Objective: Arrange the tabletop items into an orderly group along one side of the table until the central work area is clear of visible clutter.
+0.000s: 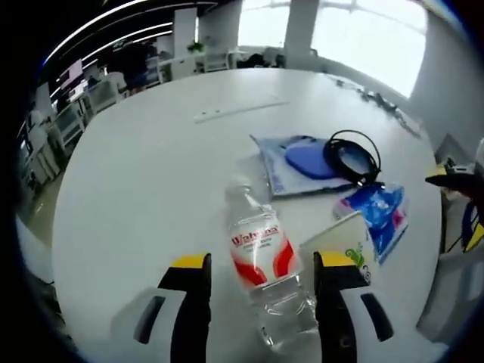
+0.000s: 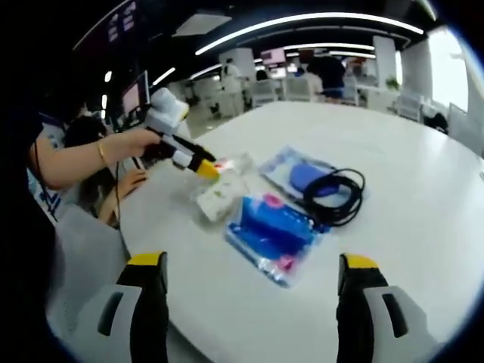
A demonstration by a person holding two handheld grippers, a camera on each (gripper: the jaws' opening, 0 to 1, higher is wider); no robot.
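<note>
Here my left gripper straddles the water bottle, jaws apart, its base cut off below; my right gripper hangs wide open, empty, near the blue packet.

Both views are brightly lit. In the left gripper view, daylight is admitted through large windows that are blown out to white, and the pale counter is washed with soft glare. In the right gripper view, long ceiling light strips are seen as curved bands. Shadows are kept faint and diffuse. Straight lines are bent by fisheye distortion towards the edges. Fine detail is softened throughout, and the far room is rendered blurry.
</note>
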